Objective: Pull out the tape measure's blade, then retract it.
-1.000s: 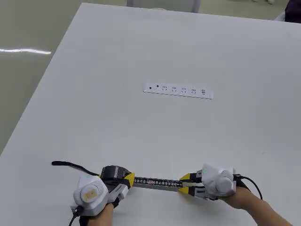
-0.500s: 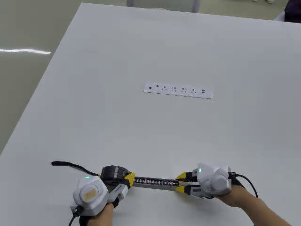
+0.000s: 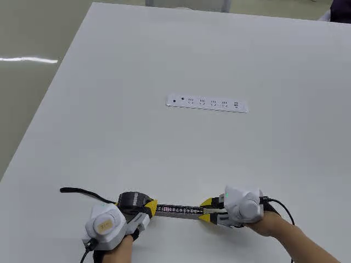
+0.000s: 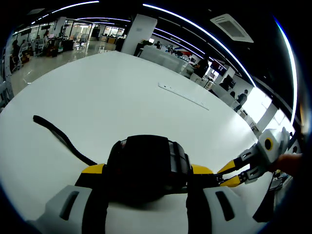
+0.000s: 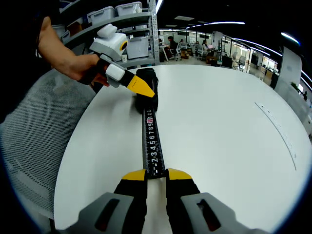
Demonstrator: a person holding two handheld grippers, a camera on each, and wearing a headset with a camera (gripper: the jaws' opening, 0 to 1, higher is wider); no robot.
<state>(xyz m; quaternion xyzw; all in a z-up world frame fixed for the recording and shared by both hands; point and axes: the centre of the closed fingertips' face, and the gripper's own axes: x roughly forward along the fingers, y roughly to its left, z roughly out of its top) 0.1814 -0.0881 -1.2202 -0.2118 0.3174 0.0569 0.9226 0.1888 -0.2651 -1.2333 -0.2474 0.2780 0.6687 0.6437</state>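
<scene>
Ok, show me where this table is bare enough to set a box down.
Free: the broad table stretch between the power strip and the tape measure, plus everything beyond the strip to the far edge. Crowded: the near edge, where left gripper, blade, right gripper and the black strap lie.

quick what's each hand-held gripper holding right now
Left hand-held gripper: closed on the tape measure case.
Right hand-held gripper: closed on the end of the pulled-out blade.
</scene>
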